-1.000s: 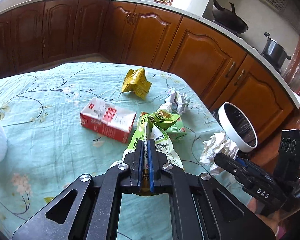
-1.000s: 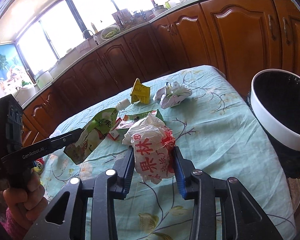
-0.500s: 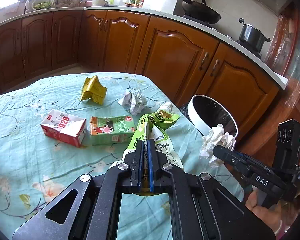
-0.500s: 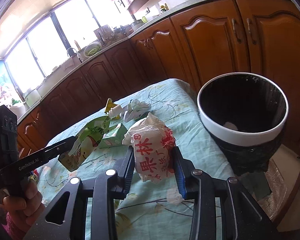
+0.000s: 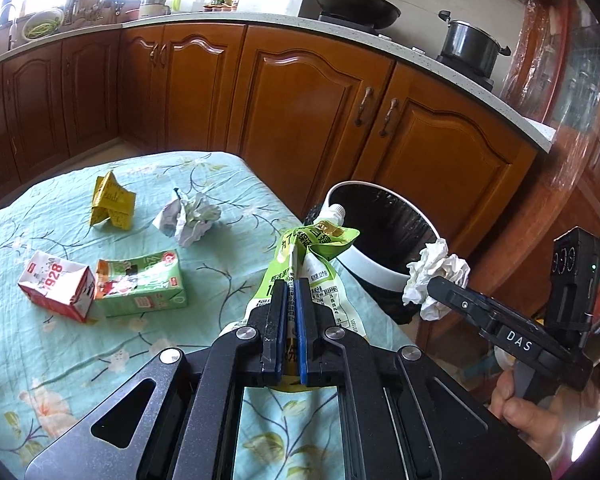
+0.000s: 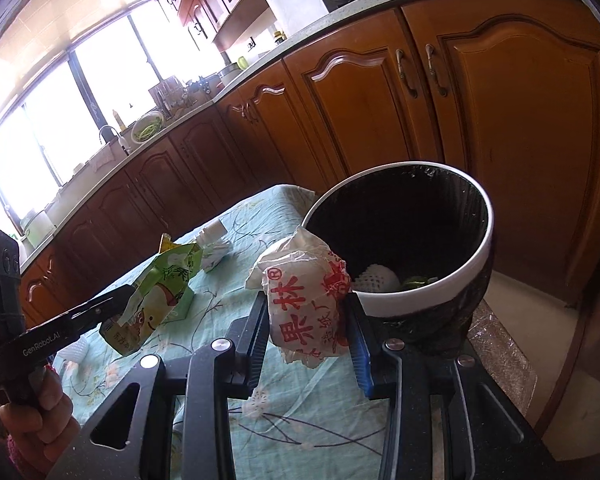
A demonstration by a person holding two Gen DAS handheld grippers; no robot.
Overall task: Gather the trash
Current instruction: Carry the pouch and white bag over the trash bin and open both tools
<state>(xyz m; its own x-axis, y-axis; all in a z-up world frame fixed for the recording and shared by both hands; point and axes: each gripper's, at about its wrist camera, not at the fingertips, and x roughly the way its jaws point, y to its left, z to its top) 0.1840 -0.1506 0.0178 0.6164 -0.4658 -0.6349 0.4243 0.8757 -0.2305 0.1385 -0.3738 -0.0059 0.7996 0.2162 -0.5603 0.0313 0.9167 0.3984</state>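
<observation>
Hand-held grippers angle downward beside bin (image 6: 486,236): left (image 5: 290,288) pinches green pouch (image 5: 312,248), right (image 6: 308,312) clamps crumpled wrapper (image 6: 304,296).

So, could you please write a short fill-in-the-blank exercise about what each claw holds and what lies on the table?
1. The left claw is shut on a flat ____ spouted drink pouch.
2. The right claw grips a crumpled white paper wrapper with ____ printed characters.
3. The round trash bin with the white rim is lined with a ____ bag.
4. On the floral tablecloth, the red-and-white carton lies beside a ____ carton.

Missing words: green; red; black; green
</observation>
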